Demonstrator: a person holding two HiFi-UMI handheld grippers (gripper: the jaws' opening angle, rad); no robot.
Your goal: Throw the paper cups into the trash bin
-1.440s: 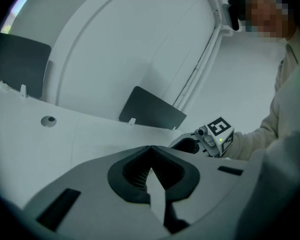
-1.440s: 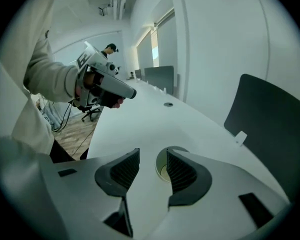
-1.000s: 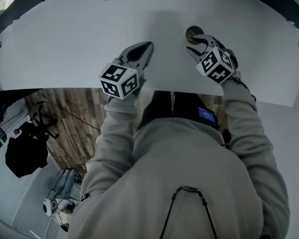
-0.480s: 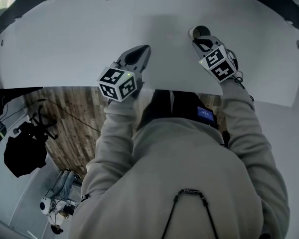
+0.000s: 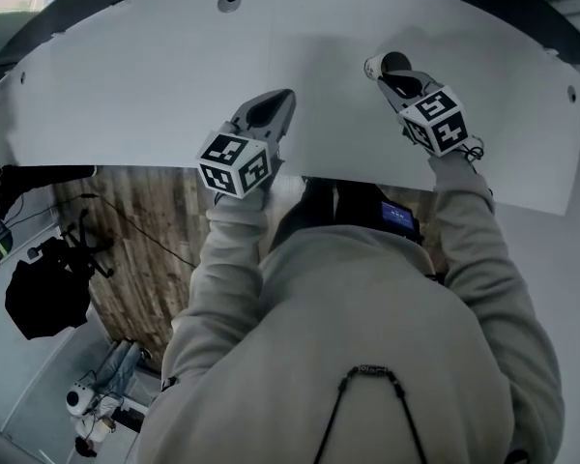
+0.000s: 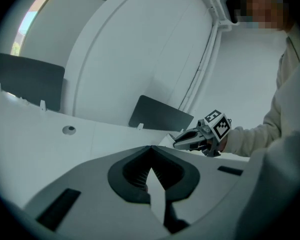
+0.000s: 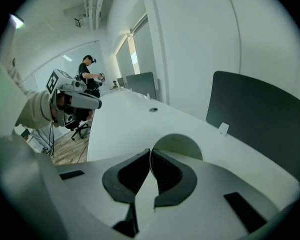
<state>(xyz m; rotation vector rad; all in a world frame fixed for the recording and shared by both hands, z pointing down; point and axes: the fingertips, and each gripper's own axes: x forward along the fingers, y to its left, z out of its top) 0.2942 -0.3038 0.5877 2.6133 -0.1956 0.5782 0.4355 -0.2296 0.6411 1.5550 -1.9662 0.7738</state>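
A white paper cup (image 5: pixel 393 63) stands upright on the white table (image 5: pixel 126 75), its dark inside showing in the head view. My right gripper (image 5: pixel 388 75) is shut on the near side of the cup's rim. In the right gripper view the jaws meet on the thin white wall of the cup (image 7: pixel 179 145), which rises just behind the tips of my right gripper (image 7: pixel 150 152). My left gripper (image 5: pixel 281 101) hovers over the table to the left of the cup, shut and empty; its jaws (image 6: pixel 151 150) touch with nothing between them. No trash bin is in view.
Dark divider panels (image 6: pixel 160 115) (image 7: pixel 260 119) stand along the table's far edge. A round cable hole (image 5: pixel 229 1) sits in the tabletop at the back. Below the near edge lie a wooden floor (image 5: pixel 135 249) and a black office chair (image 5: pixel 43 298). A person (image 7: pixel 87 69) stands far off.
My right gripper went from open around the cup to shut on its rim and moved a little away from me. The left gripper barely shifted.
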